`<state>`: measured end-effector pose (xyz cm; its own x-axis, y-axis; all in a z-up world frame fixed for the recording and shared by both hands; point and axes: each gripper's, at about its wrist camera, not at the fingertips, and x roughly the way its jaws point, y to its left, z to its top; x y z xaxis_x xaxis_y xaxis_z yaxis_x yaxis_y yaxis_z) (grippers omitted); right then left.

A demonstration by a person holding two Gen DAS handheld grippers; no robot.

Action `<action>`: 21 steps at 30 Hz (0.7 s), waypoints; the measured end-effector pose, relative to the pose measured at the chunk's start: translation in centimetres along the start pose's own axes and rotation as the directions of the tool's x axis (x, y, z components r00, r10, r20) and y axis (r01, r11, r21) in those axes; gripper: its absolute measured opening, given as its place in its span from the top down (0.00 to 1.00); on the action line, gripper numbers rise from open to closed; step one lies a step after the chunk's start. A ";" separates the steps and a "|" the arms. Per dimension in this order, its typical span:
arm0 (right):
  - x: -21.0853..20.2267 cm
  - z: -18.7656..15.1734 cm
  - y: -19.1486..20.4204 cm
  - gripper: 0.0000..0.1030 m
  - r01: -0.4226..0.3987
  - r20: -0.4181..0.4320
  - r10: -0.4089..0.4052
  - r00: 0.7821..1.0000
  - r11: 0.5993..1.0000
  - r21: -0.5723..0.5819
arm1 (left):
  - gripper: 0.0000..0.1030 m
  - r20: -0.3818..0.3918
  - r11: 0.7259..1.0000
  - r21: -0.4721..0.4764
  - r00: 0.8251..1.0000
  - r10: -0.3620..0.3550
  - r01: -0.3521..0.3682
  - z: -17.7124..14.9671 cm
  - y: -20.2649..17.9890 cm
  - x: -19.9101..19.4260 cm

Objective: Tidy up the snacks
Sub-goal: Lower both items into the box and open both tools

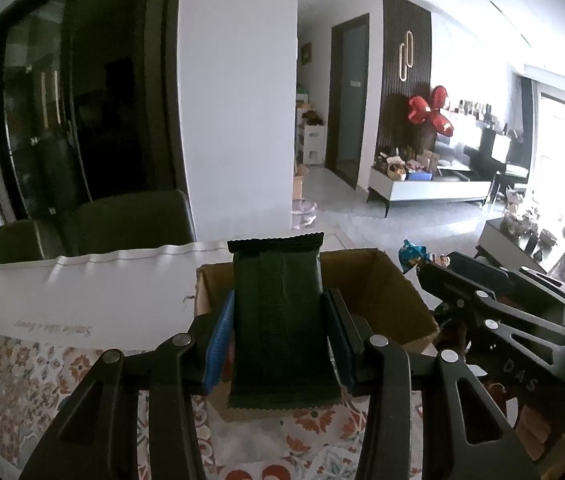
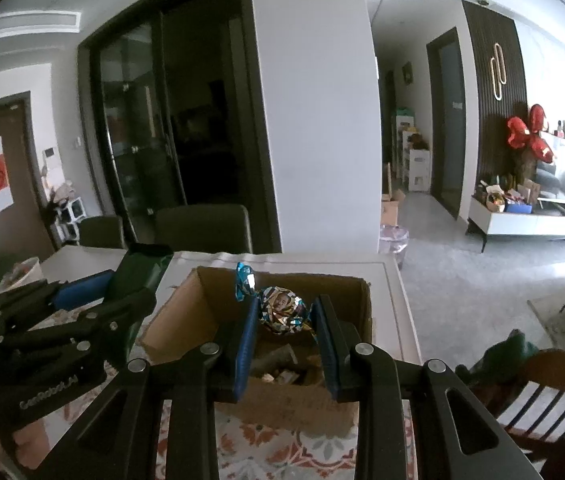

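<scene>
Here, green packet (image 1: 278, 320) sits clamped between fingers (image 1: 218, 336).

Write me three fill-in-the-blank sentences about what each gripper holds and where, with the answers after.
1. The left gripper is shut on a dark ____ packet.
2. The right gripper holds a foil-wrapped ____ above the box.
3. Both grippers hang over an open ____ box.

Missing words: green; candy; cardboard
</scene>
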<state>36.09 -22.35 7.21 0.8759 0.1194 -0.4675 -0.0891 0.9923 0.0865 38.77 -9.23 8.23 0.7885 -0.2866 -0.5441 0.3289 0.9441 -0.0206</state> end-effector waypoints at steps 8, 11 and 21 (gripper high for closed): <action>3.4 0.5 -1.0 0.70 0.025 -0.046 -0.024 0.999 1.000 0.006 | 0.57 -0.044 1.000 -0.008 0.999 0.010 -0.010 1.1 0.8 3.8; 4.5 0.5 -1.5 0.68 0.028 -0.064 -0.027 0.998 1.000 0.010 | 0.45 -0.056 1.000 -0.005 0.998 0.017 -0.017 1.3 0.8 5.0; 4.3 -0.2 -1.6 0.52 0.091 -0.080 -0.091 0.993 0.996 0.004 | 0.22 -0.025 0.994 -0.017 0.994 0.108 -0.109 -0.4 1.3 3.3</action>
<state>39.91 -23.38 4.86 0.8394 0.0314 -0.5426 -0.0071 0.9989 0.0467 41.59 -8.89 6.07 0.8063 -0.1783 -0.5641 0.2320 0.9724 0.0243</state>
